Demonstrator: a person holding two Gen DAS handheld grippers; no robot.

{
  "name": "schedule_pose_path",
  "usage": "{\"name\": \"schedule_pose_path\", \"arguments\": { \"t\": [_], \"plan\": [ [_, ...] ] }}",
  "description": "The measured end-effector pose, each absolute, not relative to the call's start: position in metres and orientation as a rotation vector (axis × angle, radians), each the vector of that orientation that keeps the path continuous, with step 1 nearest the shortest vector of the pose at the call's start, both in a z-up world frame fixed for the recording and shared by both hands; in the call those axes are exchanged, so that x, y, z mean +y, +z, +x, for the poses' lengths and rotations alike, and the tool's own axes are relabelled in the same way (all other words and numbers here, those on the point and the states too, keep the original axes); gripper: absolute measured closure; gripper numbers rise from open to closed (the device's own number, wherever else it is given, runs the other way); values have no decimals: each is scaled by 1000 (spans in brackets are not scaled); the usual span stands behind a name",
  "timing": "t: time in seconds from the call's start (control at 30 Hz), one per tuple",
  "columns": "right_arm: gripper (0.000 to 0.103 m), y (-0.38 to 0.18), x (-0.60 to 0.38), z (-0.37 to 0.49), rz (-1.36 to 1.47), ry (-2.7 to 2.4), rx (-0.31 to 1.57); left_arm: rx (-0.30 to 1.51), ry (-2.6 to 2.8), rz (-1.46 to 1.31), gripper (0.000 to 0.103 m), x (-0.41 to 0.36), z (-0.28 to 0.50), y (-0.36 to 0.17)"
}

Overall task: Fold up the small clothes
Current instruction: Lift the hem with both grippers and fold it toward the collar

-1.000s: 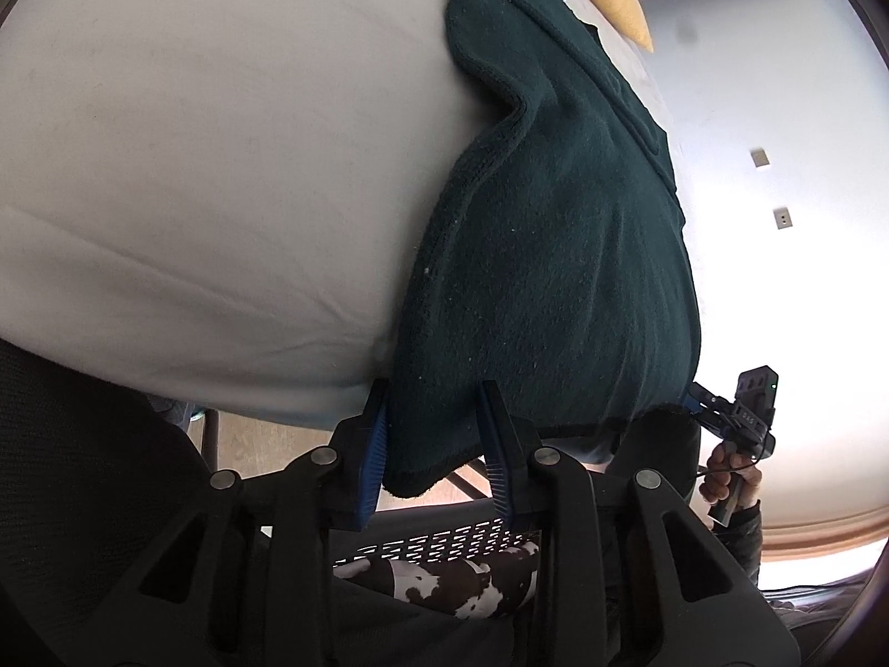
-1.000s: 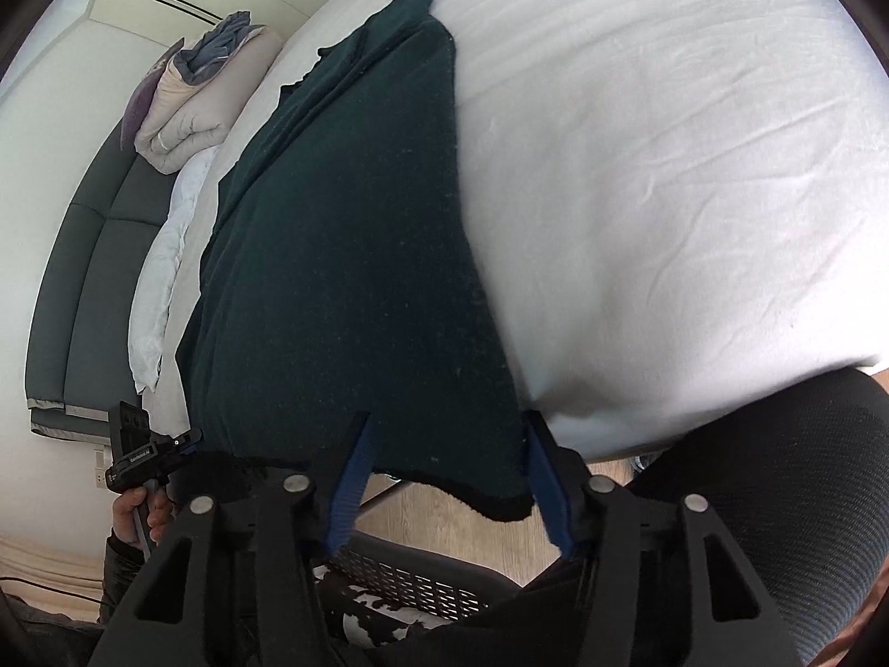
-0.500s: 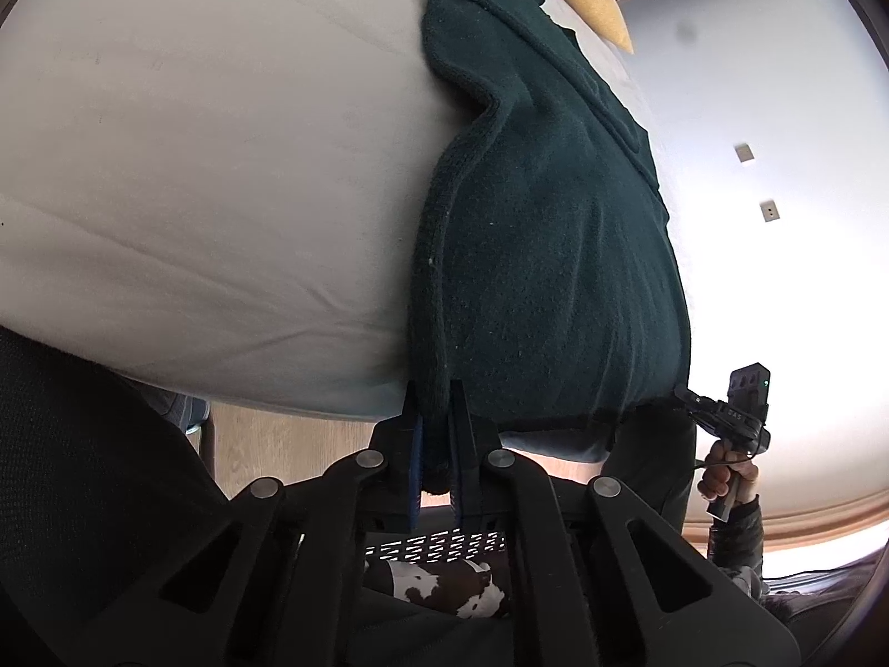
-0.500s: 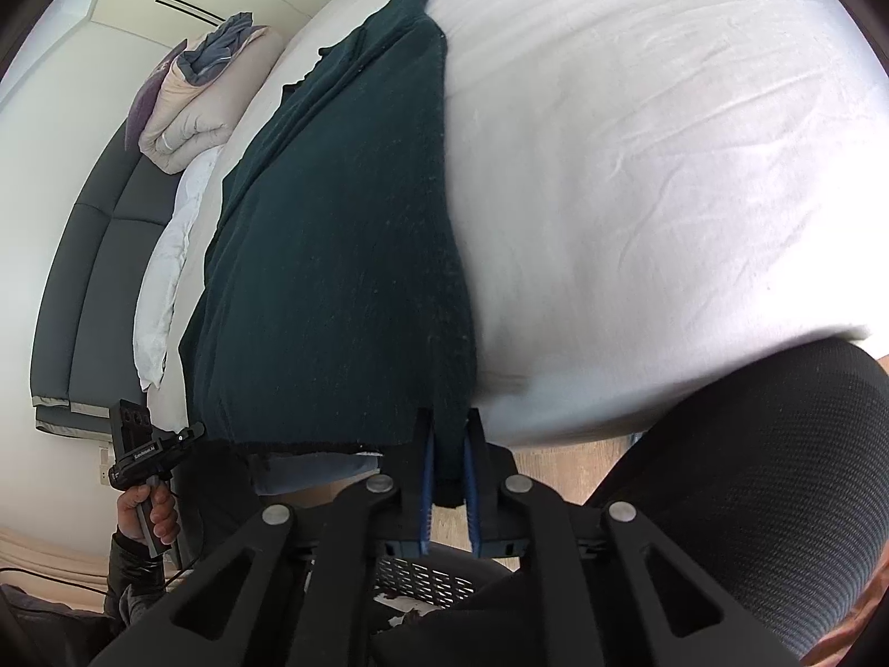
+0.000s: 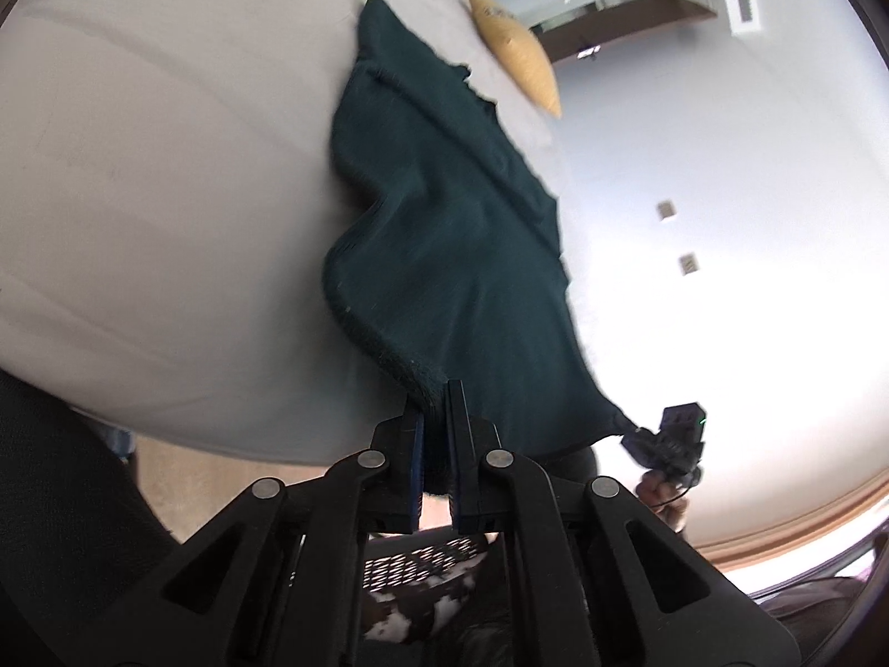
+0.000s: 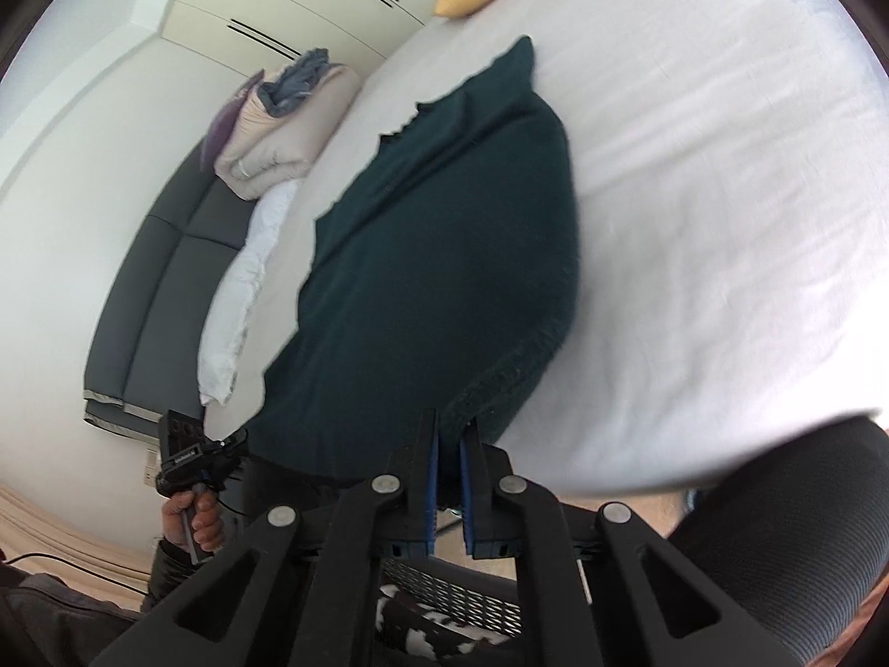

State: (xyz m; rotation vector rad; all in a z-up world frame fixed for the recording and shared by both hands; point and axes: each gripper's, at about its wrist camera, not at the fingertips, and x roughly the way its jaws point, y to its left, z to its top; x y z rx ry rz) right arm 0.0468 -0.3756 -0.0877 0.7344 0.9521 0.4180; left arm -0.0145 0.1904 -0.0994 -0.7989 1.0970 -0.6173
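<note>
Hand-held grippers (image 5: 434, 417) (image 6: 451, 433) around garment (image 5: 455, 255) corners

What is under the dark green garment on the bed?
The dark green garment lies on the white bedsheet, which shows all around it. Both tongs, left and right, hold its lifted near edge. Whatever lies beneath the cloth is covered.

White-sheeted bed (image 6: 722, 194), yellow pillow (image 5: 514, 64), grey sofa (image 6: 161, 300) with folded bedding (image 6: 278, 133), white wardrobe (image 6: 300, 5)
</note>
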Motion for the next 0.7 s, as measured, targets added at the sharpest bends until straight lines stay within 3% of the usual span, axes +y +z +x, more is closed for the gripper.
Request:
{"name": "schedule_pose_path", "arguments": {
  "t": [0.7],
  "plan": [
    [96, -56, -409, 185, 919, 389, 764, 810, -656, -1032, 98, 221, 116, -36]
  ]
}}
